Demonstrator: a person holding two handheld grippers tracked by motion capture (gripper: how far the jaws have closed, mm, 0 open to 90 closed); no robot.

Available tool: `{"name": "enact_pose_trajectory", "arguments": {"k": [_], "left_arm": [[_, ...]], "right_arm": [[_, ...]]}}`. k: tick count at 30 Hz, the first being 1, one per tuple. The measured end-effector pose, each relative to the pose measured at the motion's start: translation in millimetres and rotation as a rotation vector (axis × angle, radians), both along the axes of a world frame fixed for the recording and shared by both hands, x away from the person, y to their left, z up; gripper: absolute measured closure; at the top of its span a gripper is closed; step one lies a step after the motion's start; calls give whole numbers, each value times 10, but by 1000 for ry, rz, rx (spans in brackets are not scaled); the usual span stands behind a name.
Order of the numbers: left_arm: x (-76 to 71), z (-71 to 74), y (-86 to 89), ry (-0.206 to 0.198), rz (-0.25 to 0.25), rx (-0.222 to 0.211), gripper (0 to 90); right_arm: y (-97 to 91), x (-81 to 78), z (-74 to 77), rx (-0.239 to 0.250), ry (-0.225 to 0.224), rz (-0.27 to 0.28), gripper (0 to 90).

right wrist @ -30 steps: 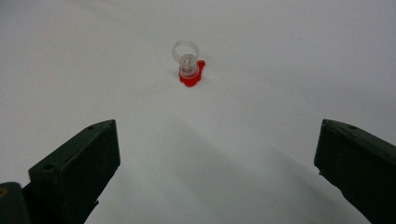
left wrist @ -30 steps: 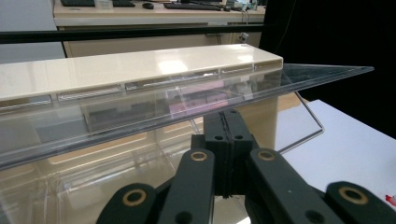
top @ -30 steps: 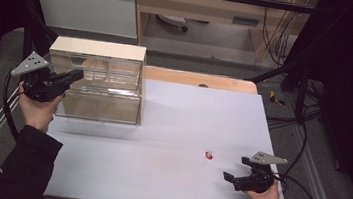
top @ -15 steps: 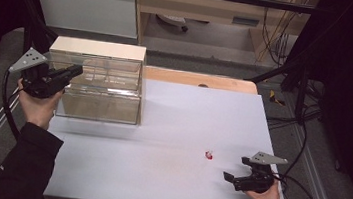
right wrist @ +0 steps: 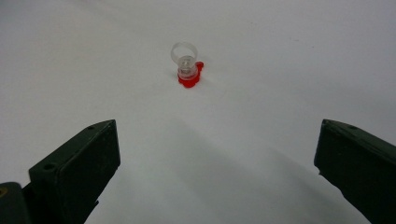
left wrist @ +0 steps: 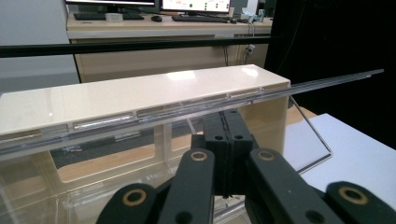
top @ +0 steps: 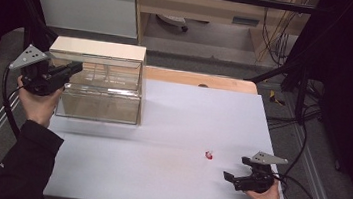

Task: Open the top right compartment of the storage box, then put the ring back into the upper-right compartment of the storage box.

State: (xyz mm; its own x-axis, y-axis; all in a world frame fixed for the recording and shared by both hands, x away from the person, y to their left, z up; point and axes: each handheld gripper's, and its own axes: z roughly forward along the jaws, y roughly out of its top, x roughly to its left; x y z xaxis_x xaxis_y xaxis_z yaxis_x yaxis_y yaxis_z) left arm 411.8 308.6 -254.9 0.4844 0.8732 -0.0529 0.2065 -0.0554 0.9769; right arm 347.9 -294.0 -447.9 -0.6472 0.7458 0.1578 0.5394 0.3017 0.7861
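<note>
From the high view, the left gripper (top: 69, 69) is up at the clear box (top: 100, 88) far left, the right gripper (top: 236, 174) near right, a small red ring (top: 209, 155) just beside it. Left gripper view: jaws fully closed under the raised clear lid (left wrist: 187, 109), holding nothing that I can see. Right gripper view: jaws wide and empty, ring dead ahead, so I'd guess the next move is to ease forward and pinch it

One clear box (top: 100, 88) (cream-topped), one small red-based ring (top: 209, 155), two grippers.

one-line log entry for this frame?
left gripper: shut, at clear acrylic box lid | right gripper: open, short of small red-and-clear ring | white table
</note>
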Motion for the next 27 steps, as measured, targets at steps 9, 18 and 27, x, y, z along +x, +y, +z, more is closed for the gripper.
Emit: {"name": "enact_pose_trajectory", "arguments": {"k": [9, 18, 27], "left_arm": [[4, 31, 4, -12, 3, -2, 899], [20, 55, 0, -14, 4, -6, 899], [29, 54, 7, -13, 3, -2, 899]], "right_arm": [[0, 2, 2, -1, 2, -4, 8], [-3, 3, 2, -3, -1, -4, 8], [0, 12, 6, 2, 6, -10, 12]]}}
